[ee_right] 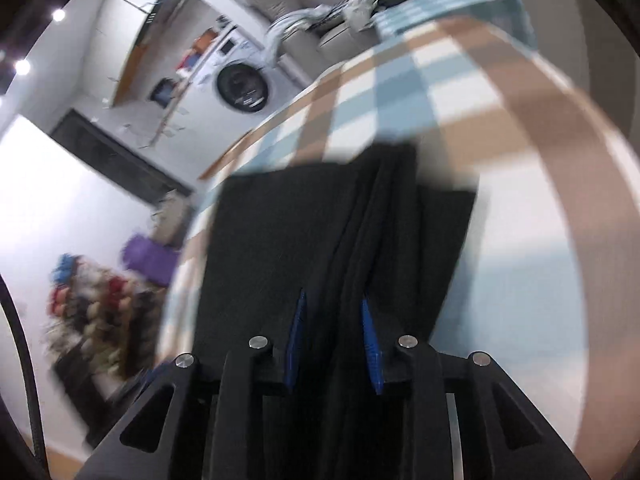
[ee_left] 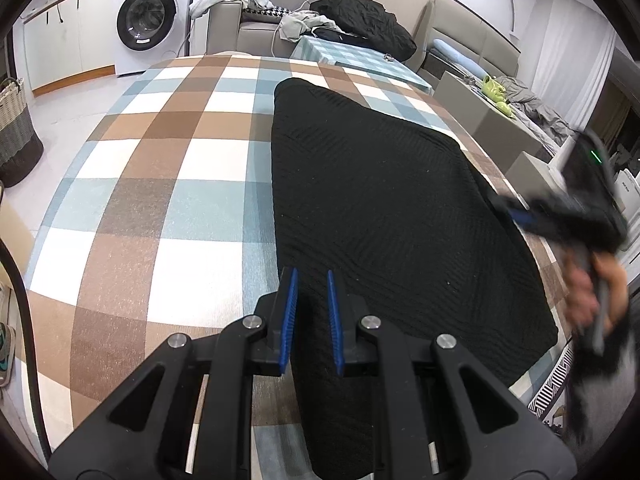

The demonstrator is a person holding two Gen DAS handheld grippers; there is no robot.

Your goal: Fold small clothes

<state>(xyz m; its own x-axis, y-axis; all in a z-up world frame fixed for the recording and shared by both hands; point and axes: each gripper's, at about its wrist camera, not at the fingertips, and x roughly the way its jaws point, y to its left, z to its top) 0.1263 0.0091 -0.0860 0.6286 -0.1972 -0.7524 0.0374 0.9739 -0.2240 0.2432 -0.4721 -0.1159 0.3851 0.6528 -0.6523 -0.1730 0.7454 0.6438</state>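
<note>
A black knitted garment point(ee_left: 380, 200) lies spread flat on the plaid tablecloth point(ee_left: 160, 160). My left gripper point(ee_left: 312, 274) sits at the garment's near left edge, its blue pads close together with black cloth between them. At the garment's right edge is my right gripper point(ee_left: 516, 214), blurred, with a hand point(ee_left: 588, 284) on its grip. In the right wrist view the right gripper point(ee_right: 333, 298) has its pads apart, and a bunched ridge of the black garment point(ee_right: 280, 240) runs between them. That view is smeared, so contact with the pads is unclear.
A washing machine point(ee_left: 148, 20) stands beyond the table at the back left, and a woven basket point(ee_left: 16, 132) sits on the floor at the left. A sofa behind holds dark clothes point(ee_left: 360, 20). A heap of mixed clothes point(ee_right: 92, 300) lies left of the table.
</note>
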